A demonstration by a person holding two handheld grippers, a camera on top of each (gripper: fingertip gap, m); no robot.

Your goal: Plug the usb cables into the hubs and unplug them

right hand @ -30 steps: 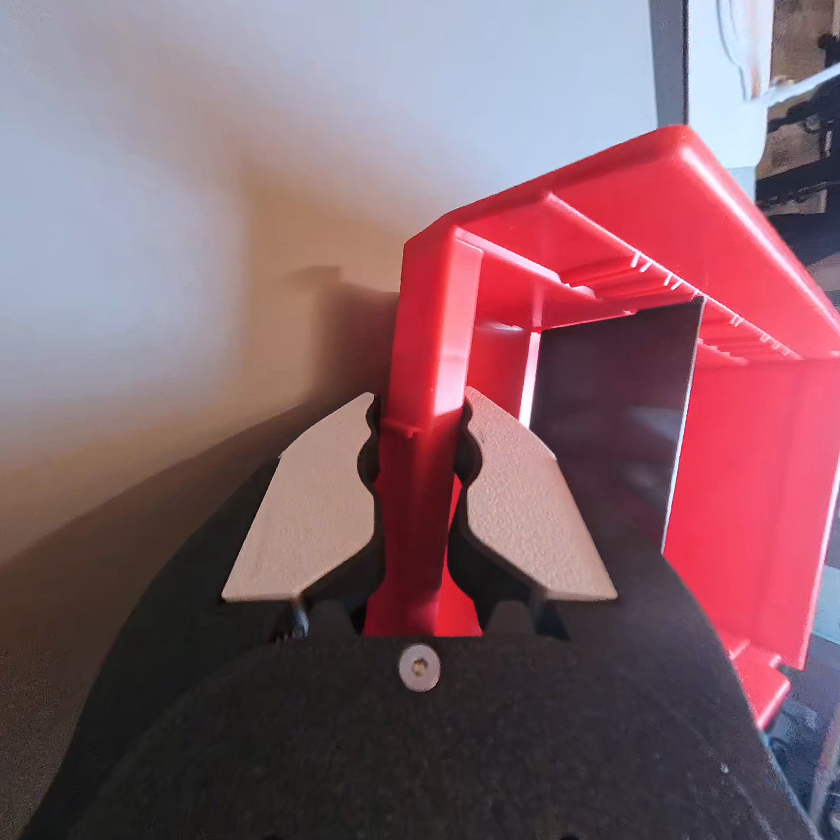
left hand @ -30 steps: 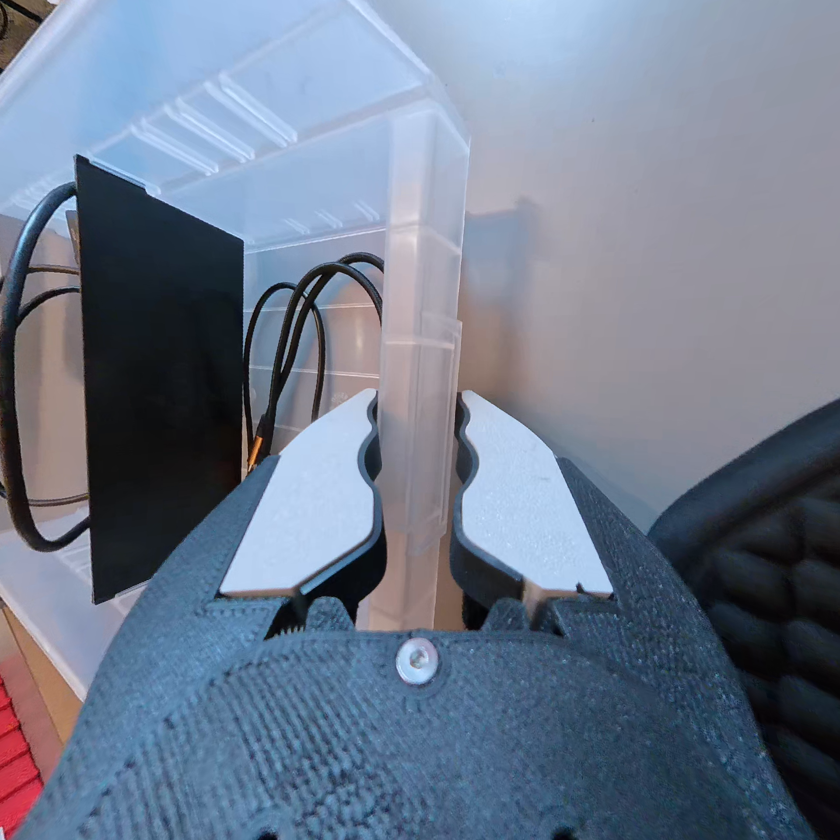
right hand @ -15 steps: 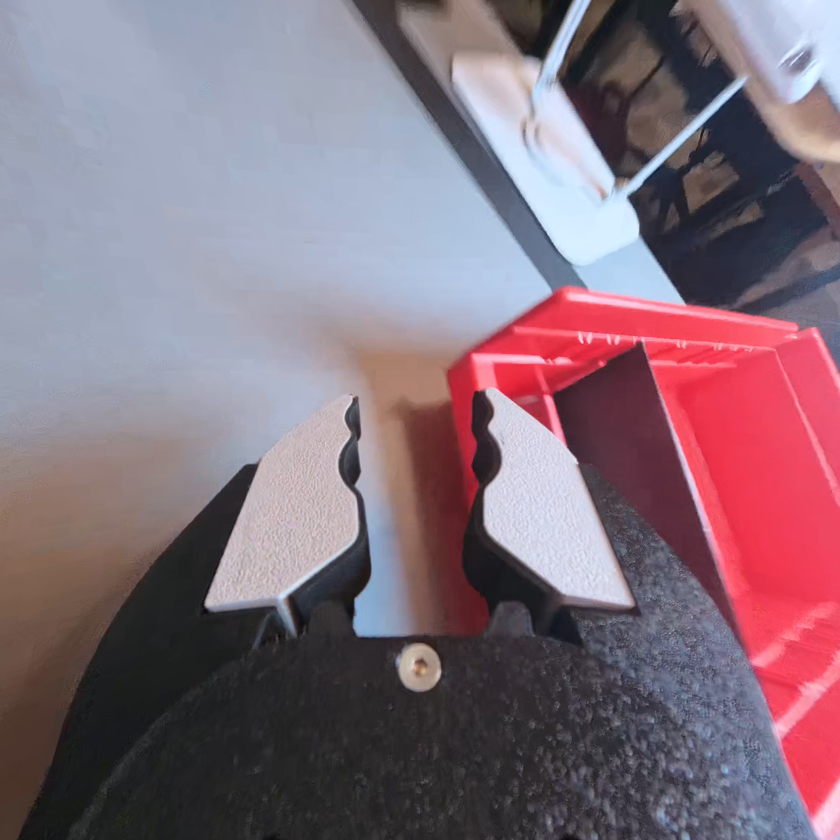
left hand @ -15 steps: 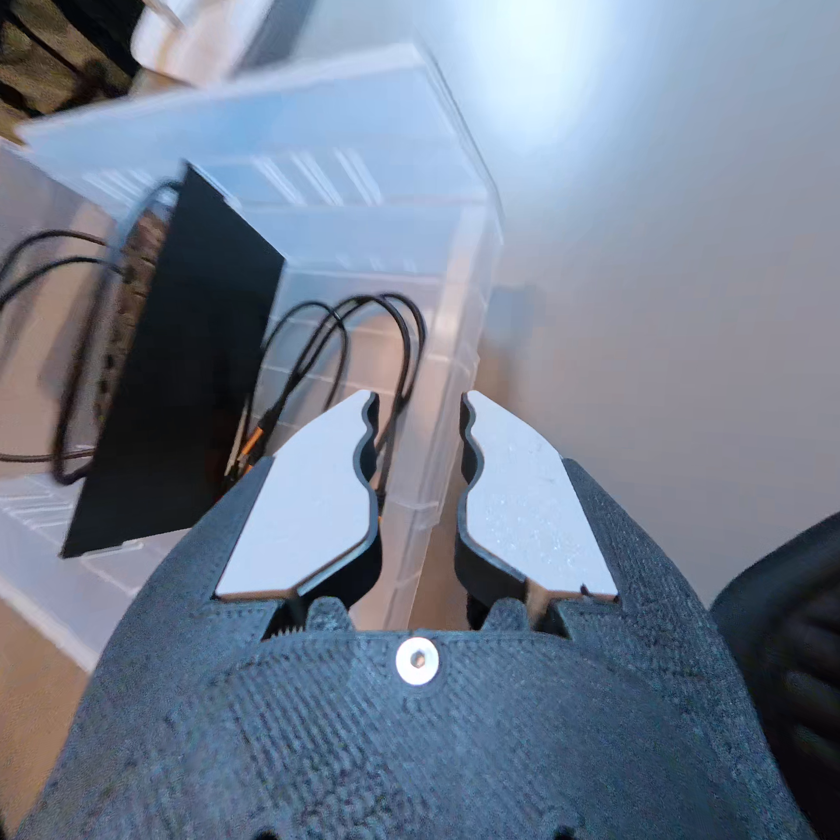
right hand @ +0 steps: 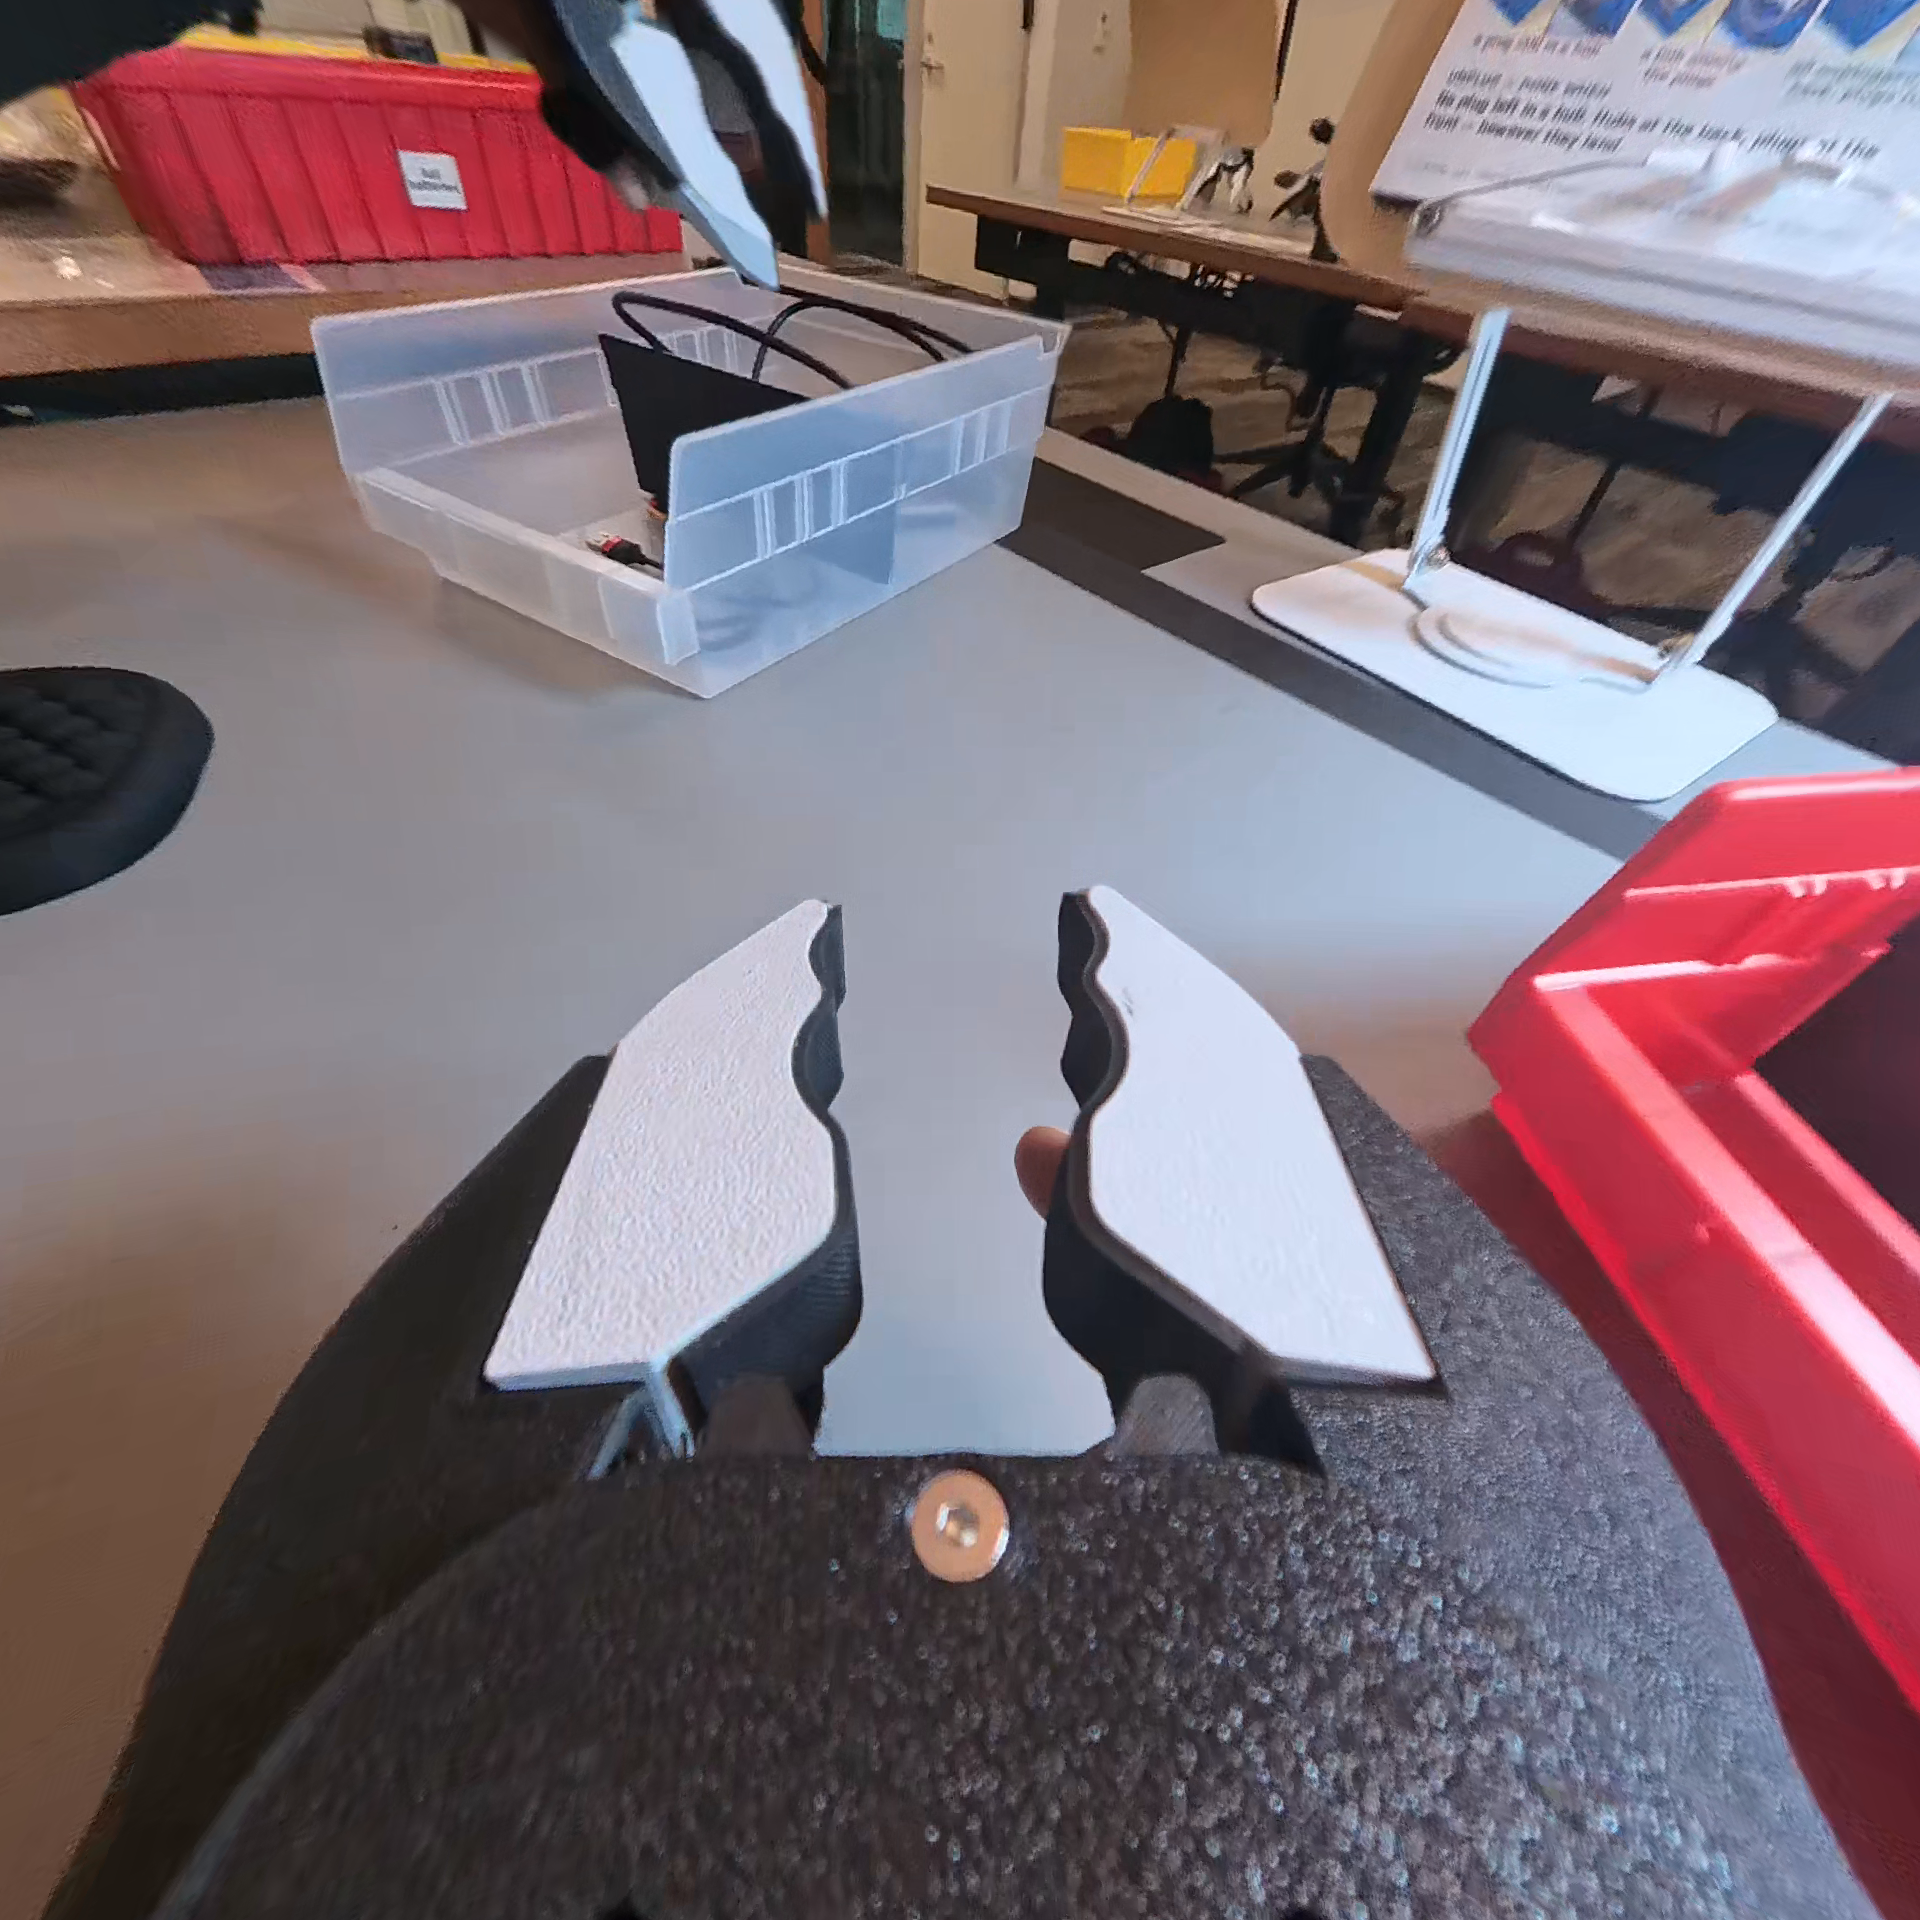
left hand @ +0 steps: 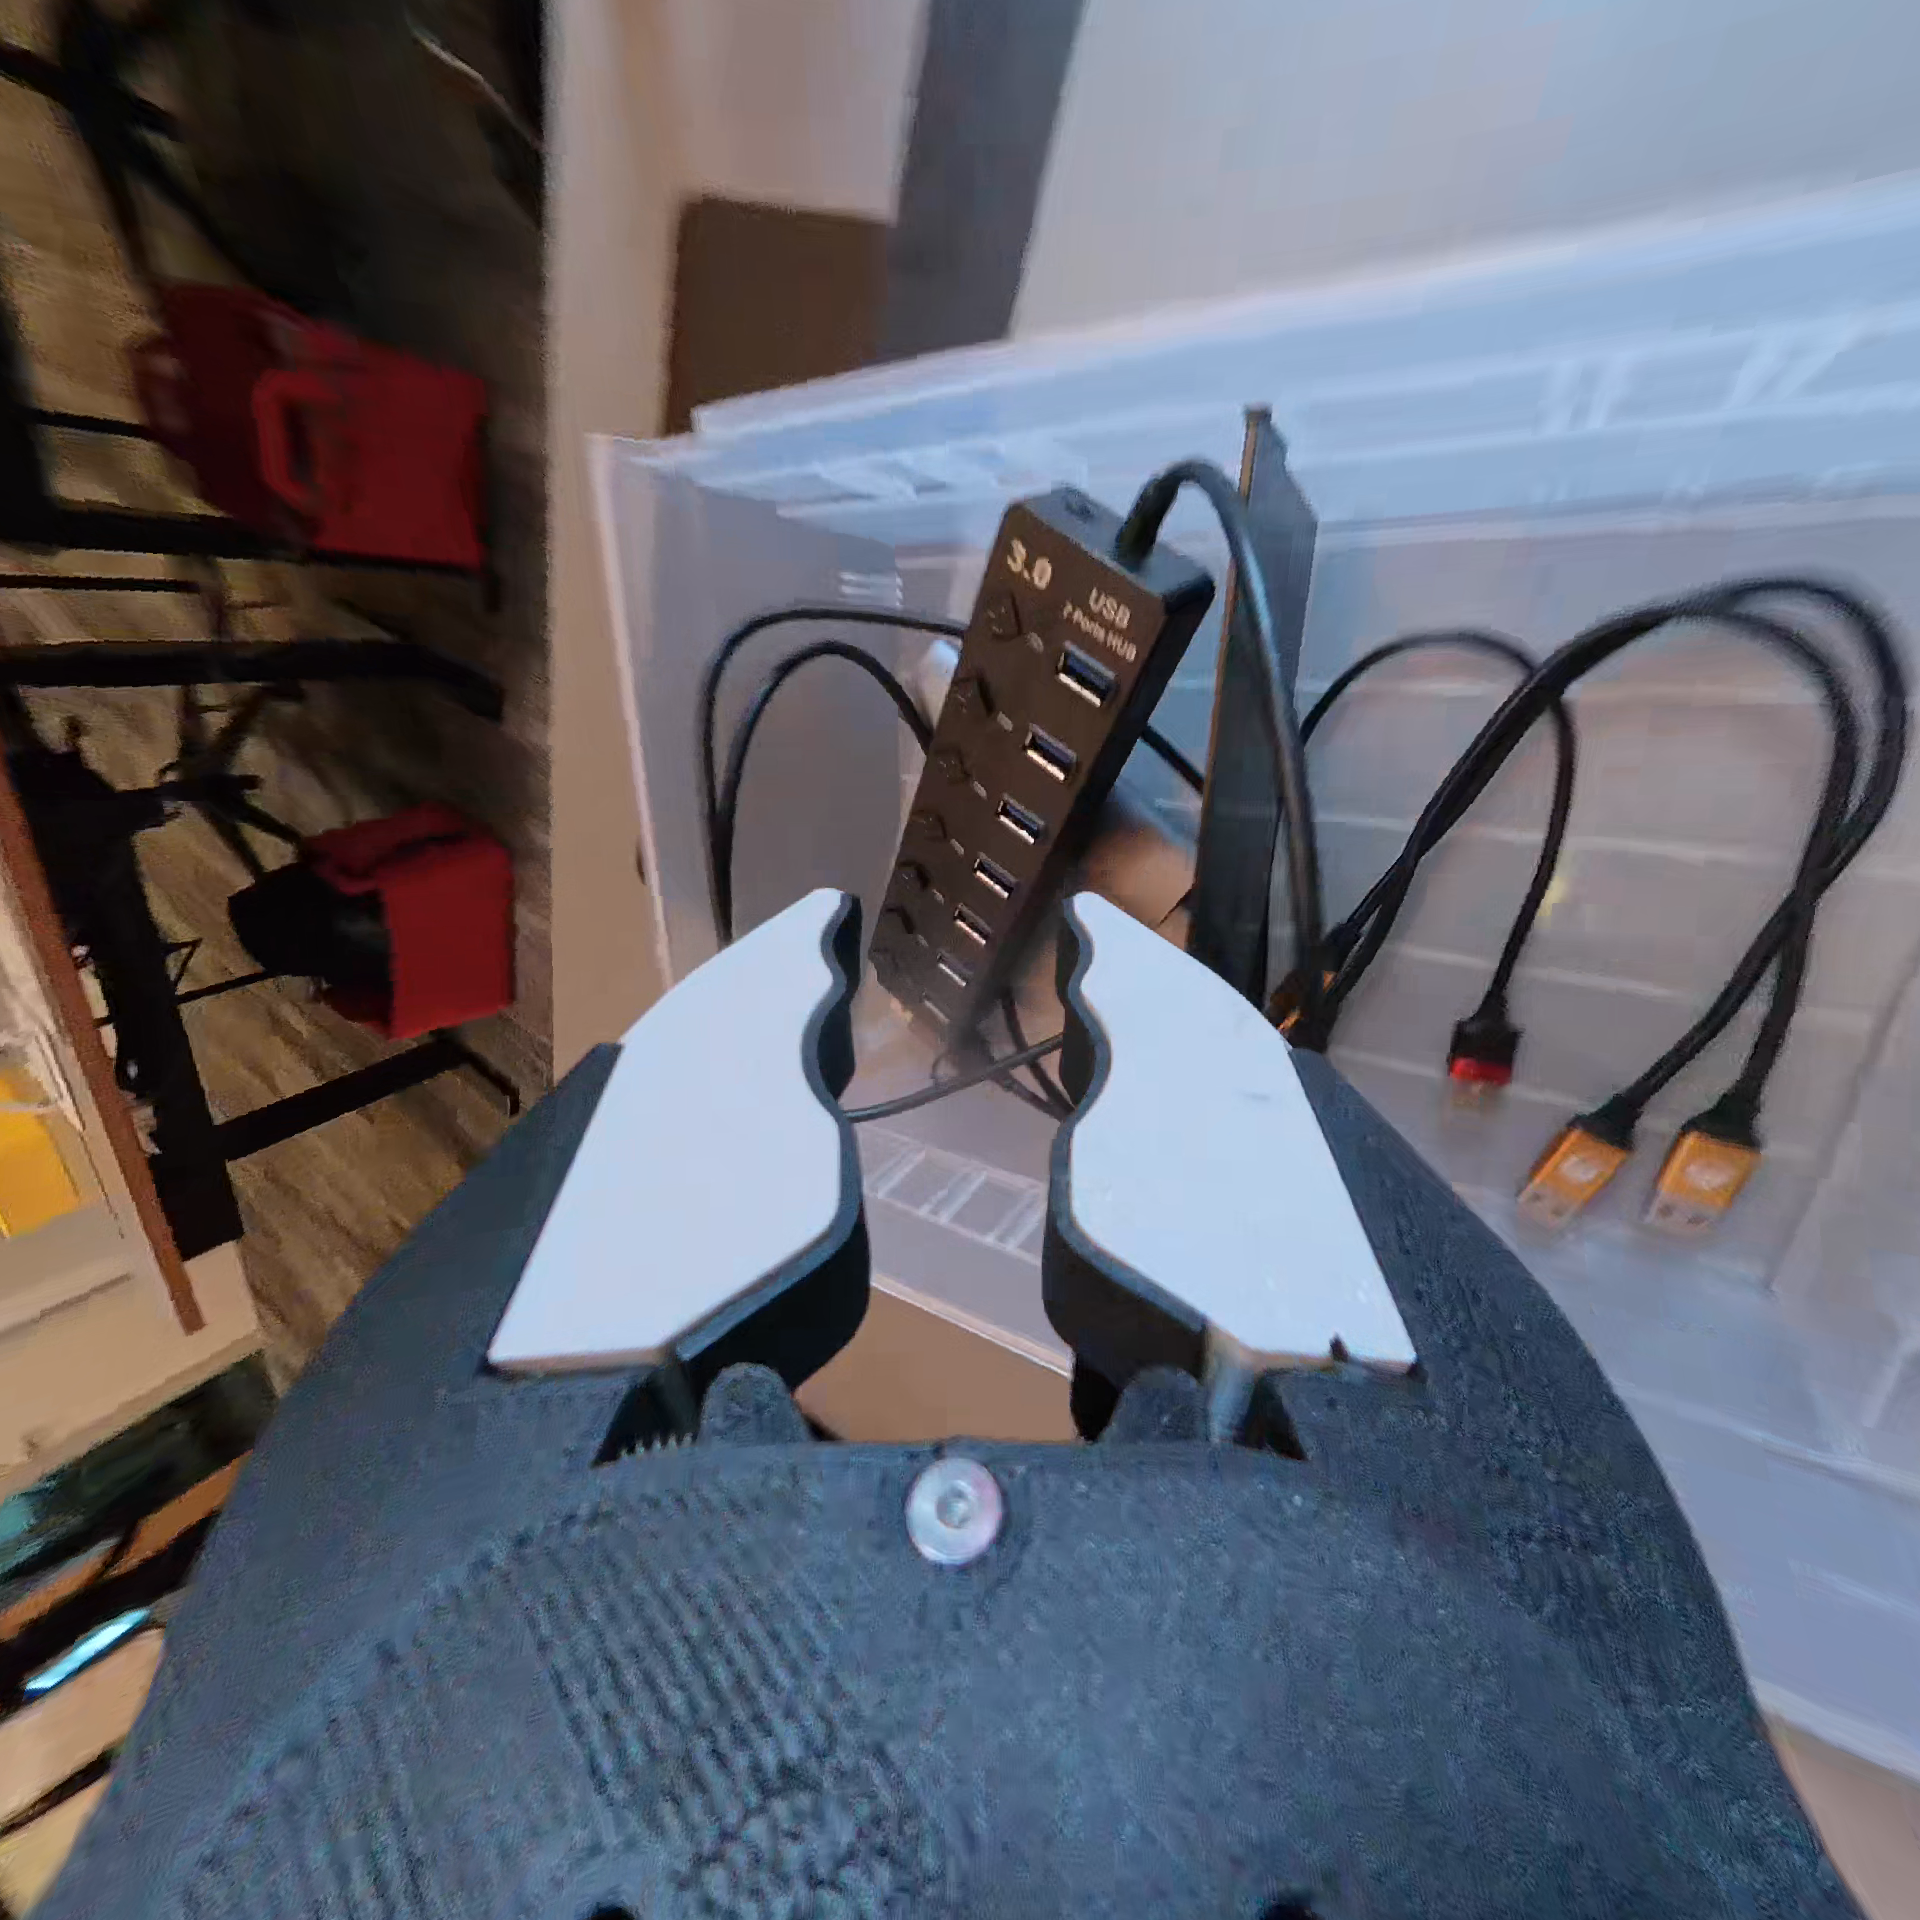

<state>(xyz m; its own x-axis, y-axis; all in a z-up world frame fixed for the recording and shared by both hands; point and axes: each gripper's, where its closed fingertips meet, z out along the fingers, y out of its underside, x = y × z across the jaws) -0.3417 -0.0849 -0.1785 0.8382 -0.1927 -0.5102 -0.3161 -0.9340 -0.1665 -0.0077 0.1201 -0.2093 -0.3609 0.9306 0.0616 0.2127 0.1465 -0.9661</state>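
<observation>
A clear plastic bin [left hand: 1558, 416] holds a black USB hub [left hand: 1023, 769] with empty ports, beside a black divider [left hand: 1242, 727]. Loose black cables lie in the other compartment: two with orange plugs [left hand: 1636, 1169] and one with a red plug [left hand: 1486, 1049]. My left gripper [left hand: 961, 935] is open and empty, hovering over the bin just short of the hub. My right gripper [right hand: 945, 925] is open and empty above the grey table [right hand: 520, 935], left of a red bin [right hand: 1714, 1091]. The right wrist view shows the clear bin [right hand: 862, 499] farther off, with the left gripper [right hand: 727, 135] above it.
A black padded cushion [right hand: 73, 769] lies at the table's left. A white stand [right hand: 1538, 665] holding an instruction sheet stands at the back right. A large red crate [right hand: 343, 156] sits on another table behind. Chairs and tables stand beyond the far edge.
Both grippers have let go of the bin walls they were shut on and opened. The left swung over the clear bin toward the hub. The right pulled back from the red bin over the table.
</observation>
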